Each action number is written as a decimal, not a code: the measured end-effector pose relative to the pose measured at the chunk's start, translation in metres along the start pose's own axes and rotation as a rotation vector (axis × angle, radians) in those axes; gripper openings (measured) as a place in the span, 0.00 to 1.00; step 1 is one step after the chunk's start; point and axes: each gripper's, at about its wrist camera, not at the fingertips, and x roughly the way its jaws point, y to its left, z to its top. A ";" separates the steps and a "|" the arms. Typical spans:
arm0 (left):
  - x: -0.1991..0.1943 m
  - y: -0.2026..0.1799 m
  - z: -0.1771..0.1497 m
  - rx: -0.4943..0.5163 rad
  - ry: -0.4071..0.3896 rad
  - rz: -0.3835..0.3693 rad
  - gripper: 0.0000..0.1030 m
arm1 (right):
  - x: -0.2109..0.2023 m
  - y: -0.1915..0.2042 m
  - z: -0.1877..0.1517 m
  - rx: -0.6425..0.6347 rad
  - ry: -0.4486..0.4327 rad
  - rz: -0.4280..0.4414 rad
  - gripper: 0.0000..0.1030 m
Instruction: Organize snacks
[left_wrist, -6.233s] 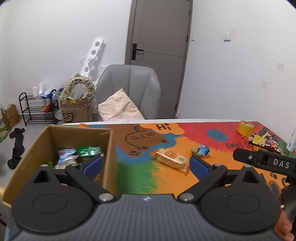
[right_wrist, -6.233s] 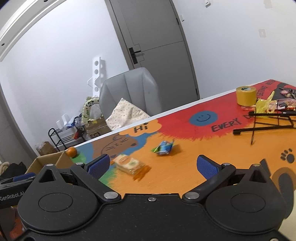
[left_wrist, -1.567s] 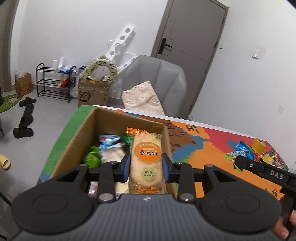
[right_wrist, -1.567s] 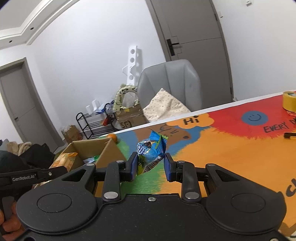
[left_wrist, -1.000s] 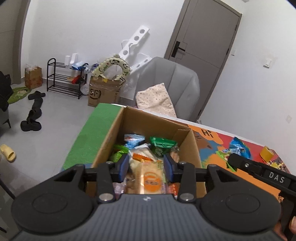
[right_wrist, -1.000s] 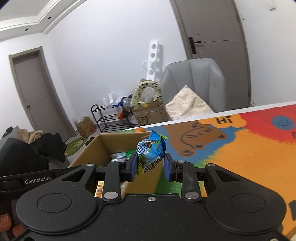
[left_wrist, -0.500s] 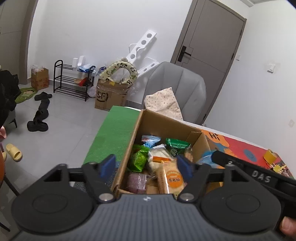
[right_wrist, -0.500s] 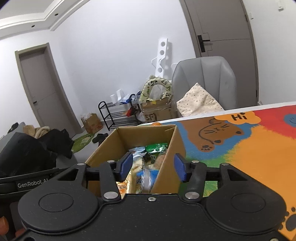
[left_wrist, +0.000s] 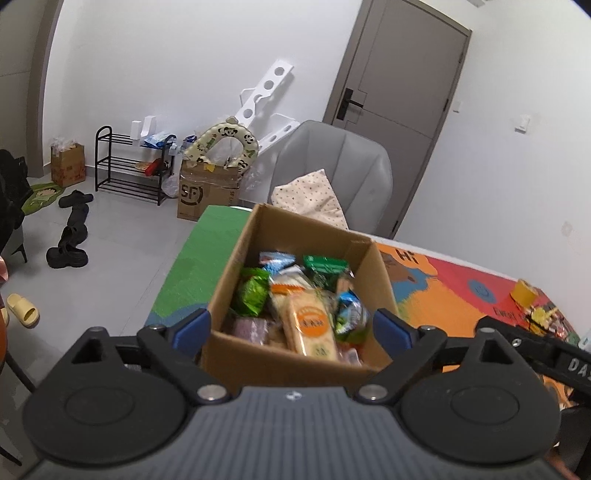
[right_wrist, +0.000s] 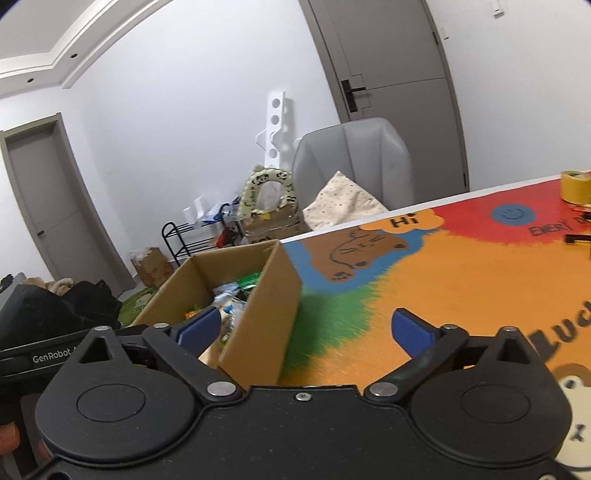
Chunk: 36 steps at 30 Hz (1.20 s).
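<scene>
While both hand-held grippers (left_wrist: 291, 328) (right_wrist: 306, 328) gape w/ nothing, "SF" box (left_wrist: 207, 194) sits behind.

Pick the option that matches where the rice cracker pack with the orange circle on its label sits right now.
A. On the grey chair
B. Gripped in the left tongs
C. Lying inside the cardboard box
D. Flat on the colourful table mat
C: the rice cracker pack lies among other snacks inside the cardboard box, while the left tongs stand open with nothing between them.
</scene>
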 end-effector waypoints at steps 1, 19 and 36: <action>-0.002 -0.003 -0.002 0.007 0.007 0.003 0.92 | -0.003 -0.002 0.000 -0.001 0.002 -0.004 1.00; -0.036 -0.055 -0.023 0.142 0.036 -0.062 1.00 | -0.066 -0.027 -0.009 -0.012 -0.024 -0.106 1.00; -0.080 -0.077 -0.027 0.208 0.011 -0.101 1.00 | -0.124 -0.036 -0.010 -0.031 -0.064 -0.172 1.00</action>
